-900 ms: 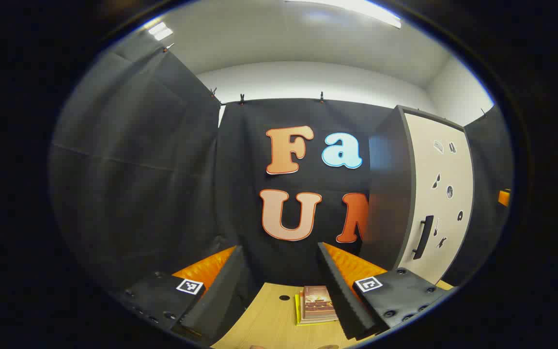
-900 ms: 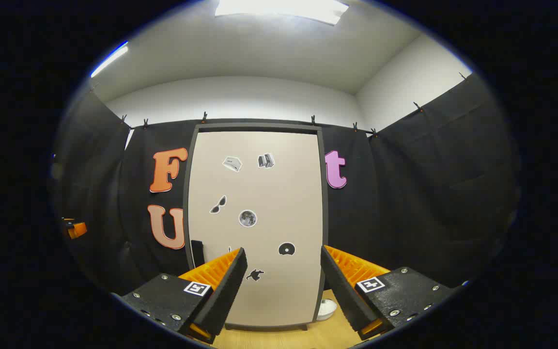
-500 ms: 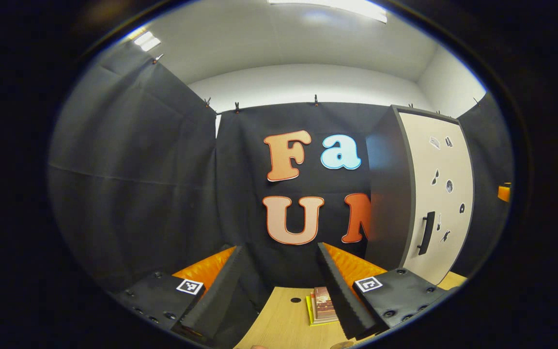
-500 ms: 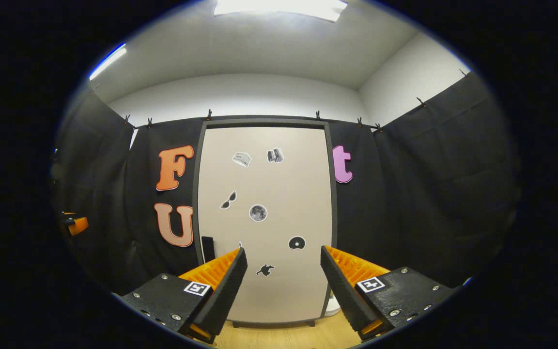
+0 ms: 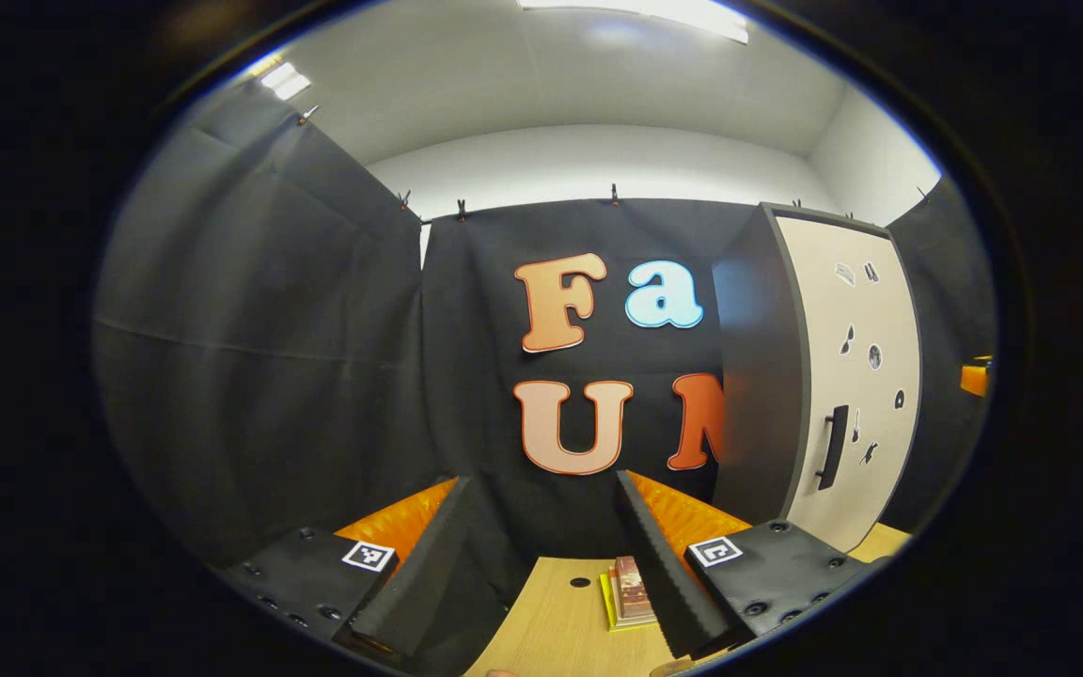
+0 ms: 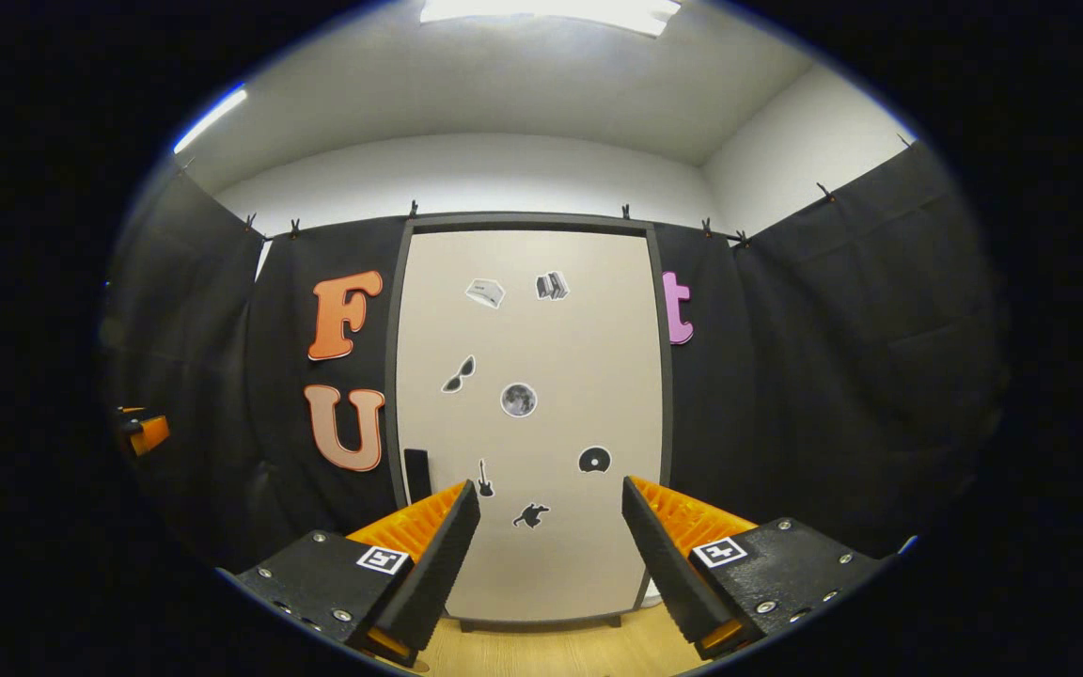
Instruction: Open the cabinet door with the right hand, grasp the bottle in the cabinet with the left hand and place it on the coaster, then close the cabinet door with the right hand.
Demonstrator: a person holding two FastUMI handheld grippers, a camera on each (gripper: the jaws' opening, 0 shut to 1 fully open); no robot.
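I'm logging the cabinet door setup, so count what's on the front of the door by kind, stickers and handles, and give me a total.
Stickers: 7
Handle: 1
Total on the door: 8

Cabinet (image 6: 527, 414) on table (image 5: 551, 621) against back wall, books (image 5: 628, 594) left of it

Small book stack (image 5: 629, 590) on wooden table (image 5: 551, 630), ceiling light (image 6: 541, 11) overhead
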